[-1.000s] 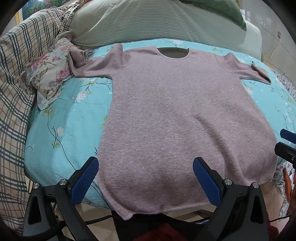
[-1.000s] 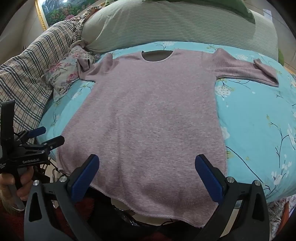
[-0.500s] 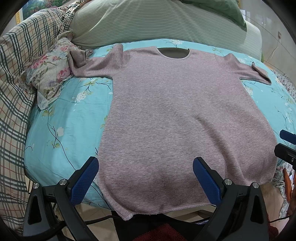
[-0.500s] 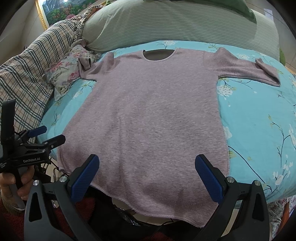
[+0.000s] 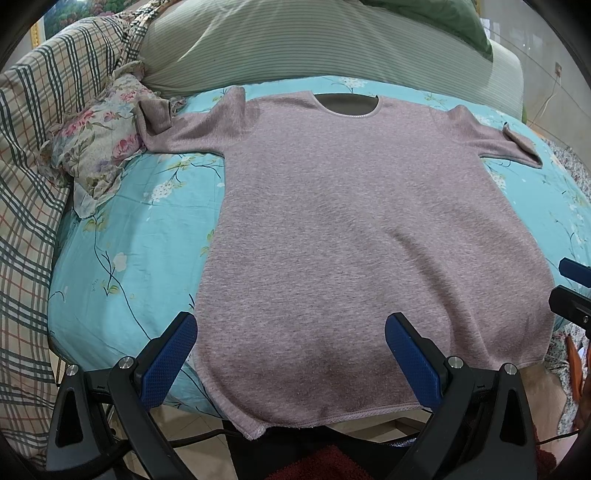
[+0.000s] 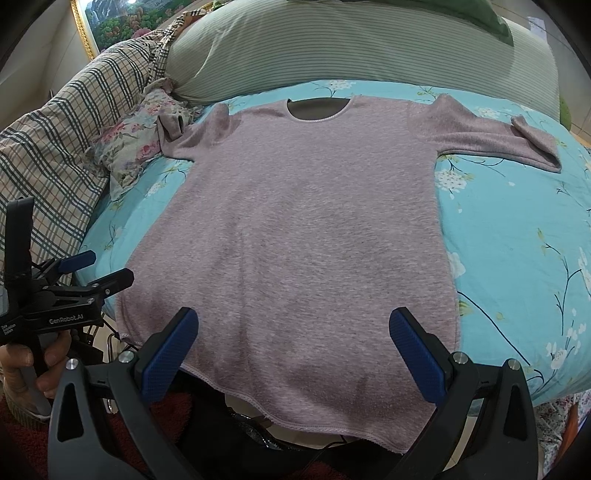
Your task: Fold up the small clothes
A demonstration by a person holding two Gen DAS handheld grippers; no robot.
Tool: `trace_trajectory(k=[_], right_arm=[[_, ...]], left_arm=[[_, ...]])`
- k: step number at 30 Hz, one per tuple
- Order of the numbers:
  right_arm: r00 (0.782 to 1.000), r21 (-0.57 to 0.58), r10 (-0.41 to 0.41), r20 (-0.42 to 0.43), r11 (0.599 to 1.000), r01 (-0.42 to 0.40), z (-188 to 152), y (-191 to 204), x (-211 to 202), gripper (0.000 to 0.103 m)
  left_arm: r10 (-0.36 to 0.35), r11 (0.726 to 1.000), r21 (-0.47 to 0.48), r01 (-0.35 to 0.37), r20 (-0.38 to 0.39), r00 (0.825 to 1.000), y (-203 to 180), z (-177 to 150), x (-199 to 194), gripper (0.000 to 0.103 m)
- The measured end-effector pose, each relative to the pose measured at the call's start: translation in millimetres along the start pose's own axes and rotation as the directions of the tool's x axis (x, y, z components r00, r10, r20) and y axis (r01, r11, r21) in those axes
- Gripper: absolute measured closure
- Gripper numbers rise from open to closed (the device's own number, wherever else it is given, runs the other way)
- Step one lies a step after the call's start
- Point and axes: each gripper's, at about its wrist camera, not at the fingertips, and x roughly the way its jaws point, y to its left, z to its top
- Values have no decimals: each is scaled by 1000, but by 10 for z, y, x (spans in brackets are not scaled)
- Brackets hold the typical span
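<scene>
A home bedroom: ahead of the claws lies a bed with a turquoise floral sheet (image 5: pixel 122 236), a striped green bolster (image 5: pixel 295 40) at its far end, a plaid quilt (image 5: pixel 33 155) to the left, and what may be a gilt-framed landscape painting (image 6: pixel 107 22) beyond.

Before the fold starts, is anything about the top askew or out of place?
Mostly flat, but both cuffs are flipped back: the left sleeve end rests against the floral pillow, the right sleeve end is doubled over. The hem overhangs the bed edge.
</scene>
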Motion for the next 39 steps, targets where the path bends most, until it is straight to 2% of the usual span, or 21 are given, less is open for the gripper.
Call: trace_trajectory(k=[16, 24, 27, 30, 32, 36, 39], right_arm=[[1000, 15, -2, 12, 1000, 2, 21, 33, 14, 0], [999, 36, -26, 43, 999, 24, 190, -172, 98, 0], [996, 64, -58, 65, 996, 54, 318, -415, 106, 3], [991, 109, -102, 87, 990, 92, 469, -733, 110, 14], [985, 163, -141, 103, 979, 123, 603, -1027, 93, 21], [962, 249, -233, 144, 949, 193, 944, -1659, 65, 23], [937, 281, -314, 155, 923, 263, 1240, -2127, 107, 25]], left_arm=[[1, 1000, 10, -1, -6, 1000, 18, 29, 135, 1], [-15, 1000, 11, 15, -5, 1000, 38, 113, 268, 1], [-31, 1000, -5, 31, -16, 999, 71, 174, 348, 1], [-39, 999, -22, 38, -41, 998, 100, 261, 453, 1], [-10, 1000, -4, 10, -58, 998, 109, 318, 518, 1], [-17, 1000, -12, 16, -90, 996, 120, 478, 655, 1], [-14, 1000, -13, 13, -99, 995, 112, 591, 736, 1]])
